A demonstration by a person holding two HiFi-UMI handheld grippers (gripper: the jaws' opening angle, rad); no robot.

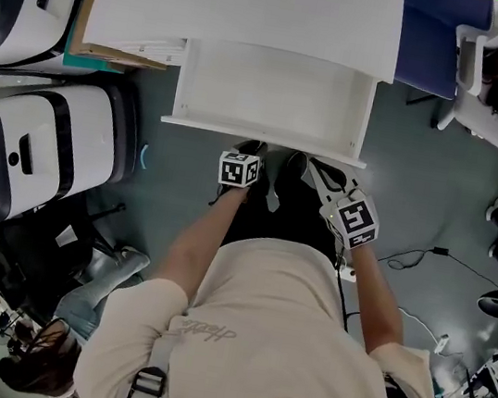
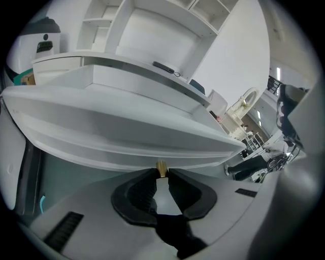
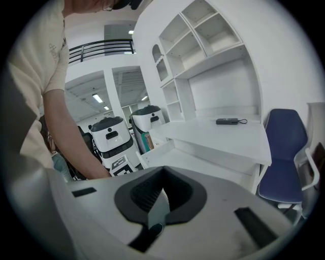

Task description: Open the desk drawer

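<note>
Drawer [image 1: 275,94] sits out; left hand-held gripper [image 2: 161,173] clamps brass knob [image 2: 161,167] to pull, right hand-held gripper [image 3: 163,172] closed, empty, aside.

Your head view looks steeply down on the drawer [image 1: 275,94] ahead of both. Your left tongs [image 2: 162,172] view sits hard against its knob [image 2: 162,167]; your right tongs [image 3: 163,170] view looks at the same drawer from farther back.

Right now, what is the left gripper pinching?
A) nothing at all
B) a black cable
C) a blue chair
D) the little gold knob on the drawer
D: in the left gripper view, the jaws of the left gripper are shut on the gold knob at the front of the white drawer.
</note>
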